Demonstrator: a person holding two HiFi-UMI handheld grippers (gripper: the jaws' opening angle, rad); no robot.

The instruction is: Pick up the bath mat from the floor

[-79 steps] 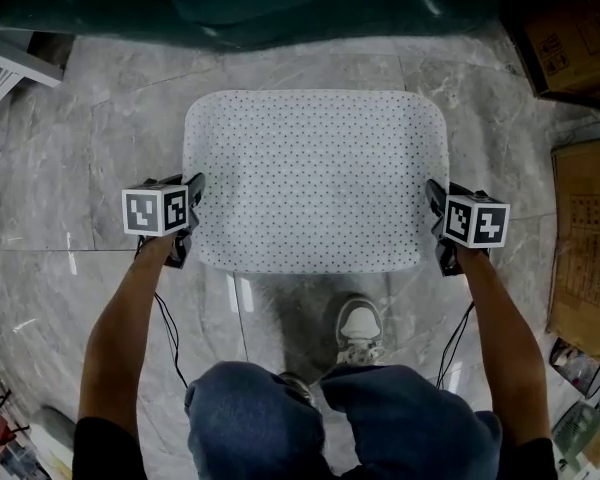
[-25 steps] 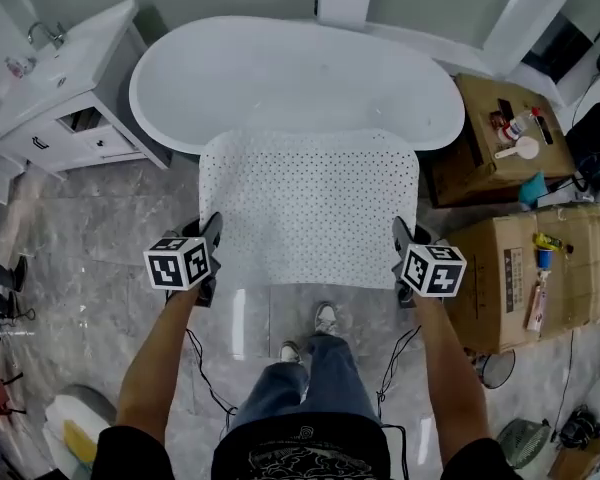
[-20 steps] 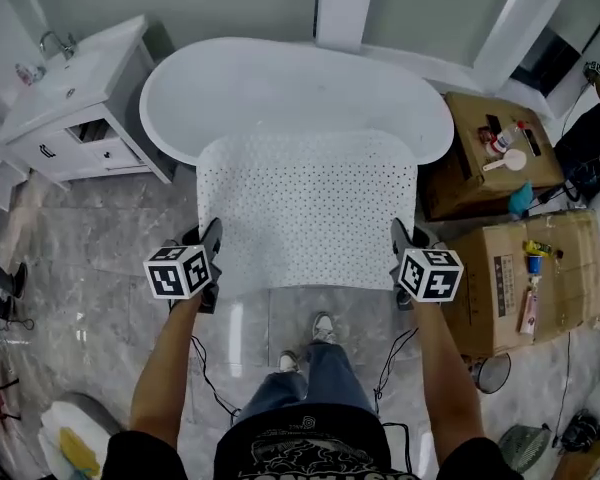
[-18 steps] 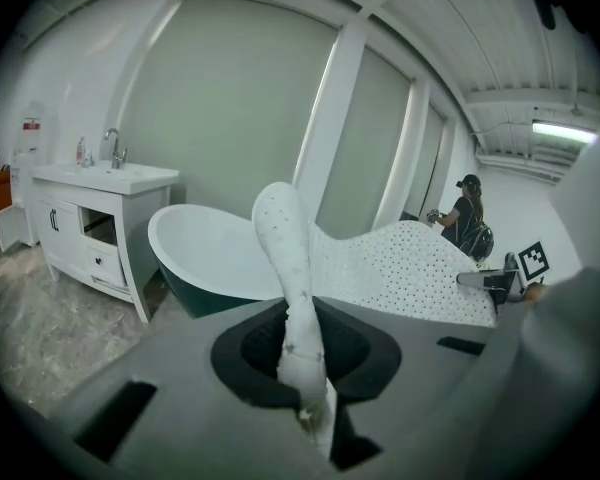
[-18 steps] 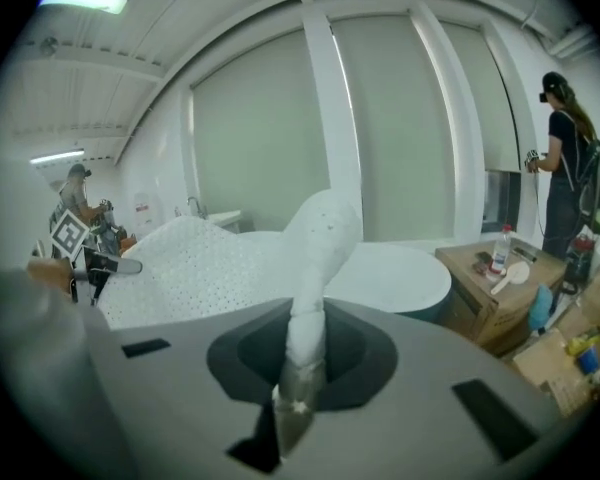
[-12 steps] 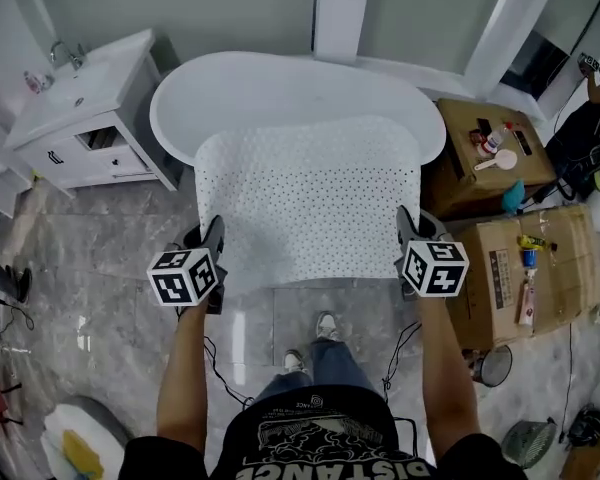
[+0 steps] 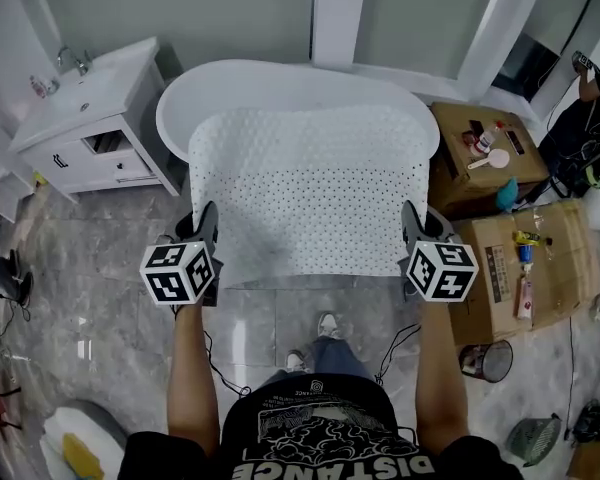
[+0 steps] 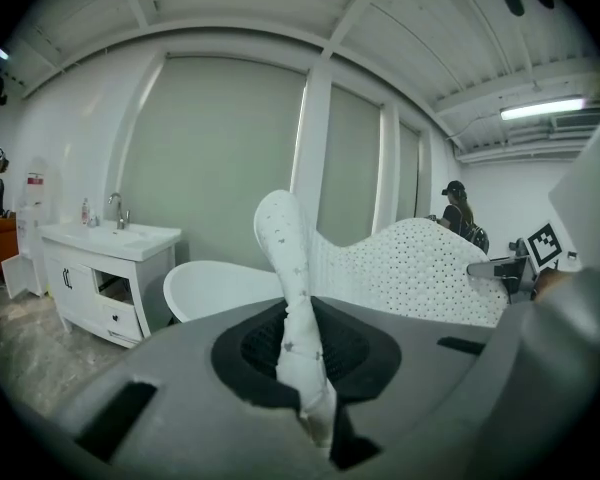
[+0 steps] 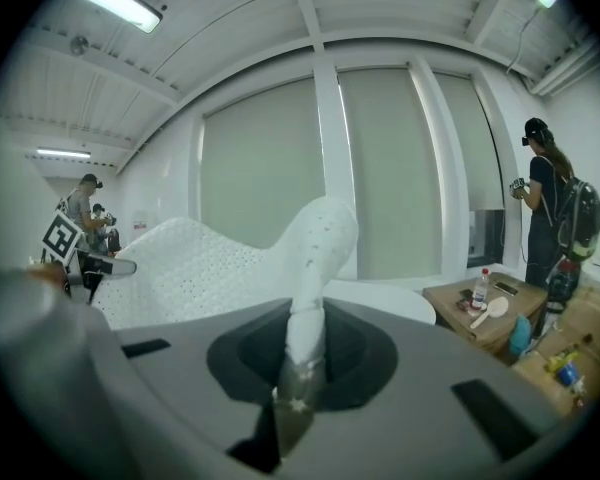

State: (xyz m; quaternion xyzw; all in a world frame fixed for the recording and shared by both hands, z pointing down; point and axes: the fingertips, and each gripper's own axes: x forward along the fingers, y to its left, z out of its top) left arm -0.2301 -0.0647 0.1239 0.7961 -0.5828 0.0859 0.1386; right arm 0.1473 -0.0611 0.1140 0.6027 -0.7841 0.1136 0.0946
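Note:
The white perforated bath mat [image 7: 308, 190] is held up in the air, stretched flat between both grippers, its far edge over the bathtub [image 7: 280, 83]. My left gripper [image 7: 206, 236] is shut on the mat's left edge, the pinched edge [image 8: 298, 318] rising out of the jaws in the left gripper view. On the mat's right edge my right gripper [image 7: 413, 230] is shut, with the mat [image 9: 310, 268] standing up between its jaws in the right gripper view.
A white vanity with sink [image 7: 85, 118] stands to the left of the tub. Cardboard boxes [image 7: 505, 268] with bottles and small items sit on the right, a waste bin [image 7: 483, 361] near them. Another person [image 9: 550, 218] stands at the right. Grey marble floor [image 7: 80, 268] lies below.
The mat has been lifted off the floor and carried up and forward toward the tub. Over the last second both grippers moved slightly further, the mat's far edge now covering more of the tub.

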